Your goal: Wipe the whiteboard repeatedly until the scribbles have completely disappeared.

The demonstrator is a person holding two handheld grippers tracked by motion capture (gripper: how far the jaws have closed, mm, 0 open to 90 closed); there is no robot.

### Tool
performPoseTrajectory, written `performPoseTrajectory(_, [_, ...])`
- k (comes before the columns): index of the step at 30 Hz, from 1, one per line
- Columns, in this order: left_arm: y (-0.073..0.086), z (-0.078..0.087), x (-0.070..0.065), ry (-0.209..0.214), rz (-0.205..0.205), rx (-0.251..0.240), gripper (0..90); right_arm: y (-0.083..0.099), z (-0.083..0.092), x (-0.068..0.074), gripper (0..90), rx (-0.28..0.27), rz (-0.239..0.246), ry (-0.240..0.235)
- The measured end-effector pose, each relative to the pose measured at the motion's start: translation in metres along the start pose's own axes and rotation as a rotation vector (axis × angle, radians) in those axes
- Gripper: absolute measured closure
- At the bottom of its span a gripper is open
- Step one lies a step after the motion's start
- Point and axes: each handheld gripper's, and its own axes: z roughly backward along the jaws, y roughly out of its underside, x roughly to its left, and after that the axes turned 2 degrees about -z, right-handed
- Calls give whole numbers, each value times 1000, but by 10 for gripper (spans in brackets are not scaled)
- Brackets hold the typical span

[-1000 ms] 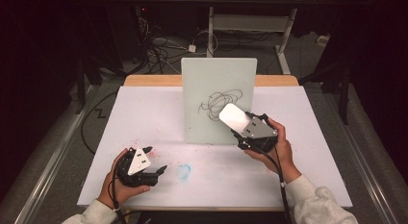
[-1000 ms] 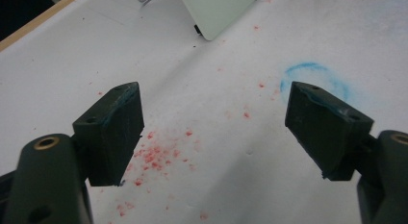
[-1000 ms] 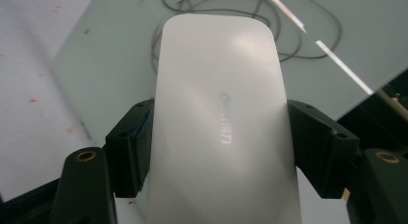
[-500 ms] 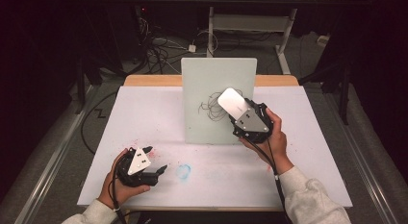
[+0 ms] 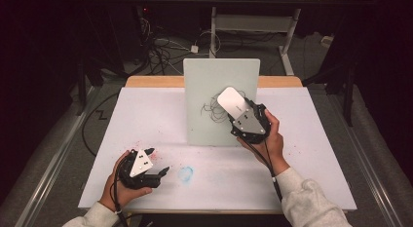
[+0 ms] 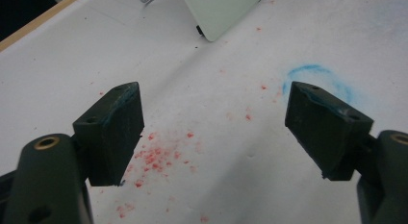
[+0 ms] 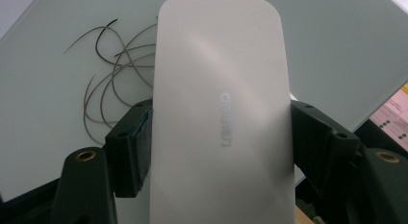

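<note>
A pale whiteboard [image 5: 221, 85] stands upright at the middle of the table, with dark scribbles [image 5: 212, 110] on its face. My right gripper [image 5: 237, 111] is shut on a white eraser block [image 5: 234, 102], which rests against the board over the scribbles. In the right gripper view the eraser [image 7: 221, 113] sits between both pads [image 7: 132, 147], and scribble lines [image 7: 110, 80] show to its left on the board [image 7: 43, 65]. My left gripper [image 5: 158, 162] rests near the table's front left, jaws wide apart. Nothing lies between its pads [image 6: 118, 132].
White paper [image 5: 146, 115] covers the table. It carries a blue chalky ring [image 5: 185, 173] and red specks [image 6: 159, 156] near the left gripper. A wooden table edge [image 5: 151, 81] runs behind the board. Cables [image 5: 160, 47] lie on the floor beyond.
The right gripper has carried the eraser leftward and slightly up across the board's face, over the scribbles. Fewer scribbles show. The left gripper has stayed in place.
</note>
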Motion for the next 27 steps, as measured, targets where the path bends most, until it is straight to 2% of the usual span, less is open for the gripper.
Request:
performPoseTrajectory(1, [0, 0, 0, -1, 0, 0, 212, 0, -1, 3, 313, 0, -10, 13])
performPoseTrajectory(3, [0, 0, 0, -1, 1, -2, 212, 1, -3, 6, 313, 9, 7, 32])
performPoseTrajectory(6, [0, 0, 0, -2, 2, -1, 211, 3, -5, 7, 313, 10, 0, 42])
performPoseTrajectory(18, [0, 1, 0, -13, 2, 0, 214, 8, -7, 17, 313, 6, -86, 97])
performPoseTrajectory(27, [0, 0, 0, -11, 5, -1, 214, 7, -6, 5, 313, -9, -168, 160])
